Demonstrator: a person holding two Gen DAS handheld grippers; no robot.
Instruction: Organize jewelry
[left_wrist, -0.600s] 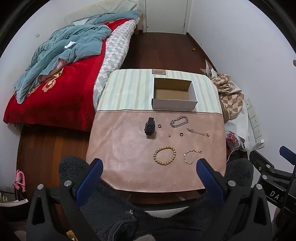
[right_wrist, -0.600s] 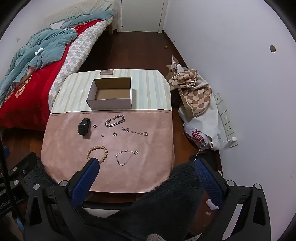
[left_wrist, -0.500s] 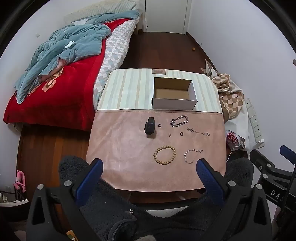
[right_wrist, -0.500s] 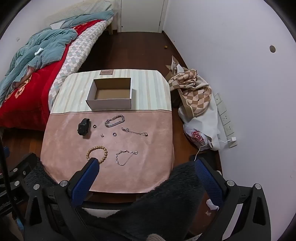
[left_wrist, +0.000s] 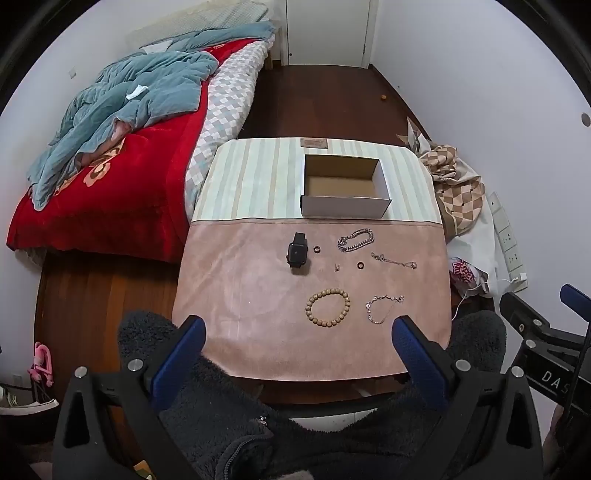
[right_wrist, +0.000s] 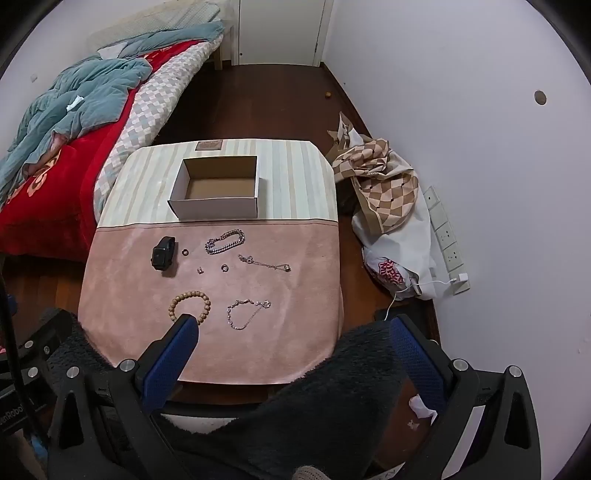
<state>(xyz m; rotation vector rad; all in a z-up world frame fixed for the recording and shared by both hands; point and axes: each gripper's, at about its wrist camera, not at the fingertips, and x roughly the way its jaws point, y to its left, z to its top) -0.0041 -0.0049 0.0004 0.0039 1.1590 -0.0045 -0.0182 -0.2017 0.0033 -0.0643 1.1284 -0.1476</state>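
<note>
An open, empty cardboard box (left_wrist: 345, 188) (right_wrist: 218, 194) stands on the striped far half of the table. On the pink mat (left_wrist: 240, 295) (right_wrist: 129, 288) lie a black smartwatch (left_wrist: 297, 253) (right_wrist: 162, 253), a wooden bead bracelet (left_wrist: 328, 308) (right_wrist: 190, 301), a chunky silver chain (left_wrist: 355, 240) (right_wrist: 225, 242), two thin chain bracelets (left_wrist: 384, 308) (left_wrist: 393, 260), and small rings (left_wrist: 316, 249) (left_wrist: 360, 265). My left gripper (left_wrist: 295, 332) and right gripper (right_wrist: 291, 332) are both open and empty, held above the table's near edge.
A bed with a red blanket (left_wrist: 110, 184) stands left of the table. A checked cloth and a bag (right_wrist: 388, 206) lie on the floor at the right, by wall sockets (right_wrist: 448, 243). Dark fleece clothing (left_wrist: 295, 424) fills the bottom of both views.
</note>
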